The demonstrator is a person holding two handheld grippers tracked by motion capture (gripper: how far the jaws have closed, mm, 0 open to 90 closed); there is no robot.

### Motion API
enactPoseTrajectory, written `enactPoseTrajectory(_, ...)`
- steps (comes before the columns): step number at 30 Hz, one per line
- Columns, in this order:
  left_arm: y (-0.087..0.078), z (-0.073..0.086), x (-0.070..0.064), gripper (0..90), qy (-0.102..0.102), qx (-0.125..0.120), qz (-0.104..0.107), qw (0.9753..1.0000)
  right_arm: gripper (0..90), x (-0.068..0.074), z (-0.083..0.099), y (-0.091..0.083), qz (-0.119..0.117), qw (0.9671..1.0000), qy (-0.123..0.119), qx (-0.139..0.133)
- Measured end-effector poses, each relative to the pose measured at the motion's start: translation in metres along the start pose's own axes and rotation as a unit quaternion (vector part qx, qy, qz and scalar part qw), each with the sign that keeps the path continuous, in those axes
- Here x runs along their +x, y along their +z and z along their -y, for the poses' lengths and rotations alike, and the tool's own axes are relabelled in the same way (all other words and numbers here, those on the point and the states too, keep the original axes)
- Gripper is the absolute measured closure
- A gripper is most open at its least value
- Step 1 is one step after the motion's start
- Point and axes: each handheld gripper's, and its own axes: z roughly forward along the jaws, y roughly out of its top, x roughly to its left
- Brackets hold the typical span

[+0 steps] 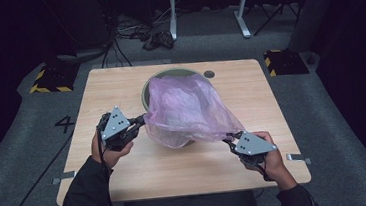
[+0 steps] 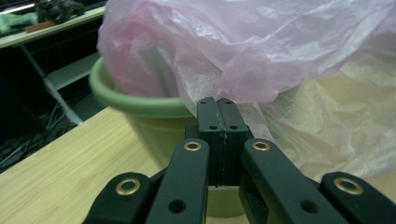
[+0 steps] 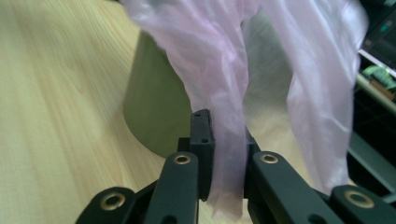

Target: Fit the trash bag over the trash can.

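Hand-held grippers, left and right, each clamp the pink bag; gripper views reveal pinched plastic.

A wooden table on grey carpet, a white desk frame beyond.

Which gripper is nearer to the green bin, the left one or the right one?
Left. The left gripper holds the pink bag right beside the green bin, at its left rim. The right gripper holds the bag farther off, toward the table's near right.
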Motion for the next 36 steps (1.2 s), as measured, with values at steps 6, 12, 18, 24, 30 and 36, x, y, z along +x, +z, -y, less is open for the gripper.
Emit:
enactPoseTrajectory(6,0.005,0.006,0.014,89.9,-0.014,0.008,-0.016,0.9997,86.5,-0.003,0.007,0.027,0.000,0.9997,0.005,0.025)
enactPoseTrajectory(12,0.009,0.009,0.018,89.9,-0.018,0.011,-0.024,0.9995,66.7,-0.002,0.014,0.040,-0.007,0.9991,0.004,0.043)
enactPoseTrajectory(18,0.006,0.009,0.017,89.9,-0.019,0.004,-0.028,0.9994,51.1,0.007,0.002,0.011,-0.046,0.9988,-0.016,0.010)
enactPoseTrajectory(24,0.004,0.008,0.016,89.9,-0.016,0.004,-0.032,0.9994,42.3,0.019,-0.016,-0.024,-0.089,0.9945,-0.042,-0.035)
enactPoseTrajectory(30,0.005,0.008,0.017,89.9,-0.017,0.004,-0.036,0.9992,39.9,0.023,-0.030,-0.045,-0.093,0.9917,-0.045,-0.077)
enactPoseTrajectory(36,0.006,0.008,0.017,89.6,-0.016,0.006,-0.032,0.9993,36.3,0.018,-0.042,-0.040,-0.024,0.9952,-0.070,-0.065)
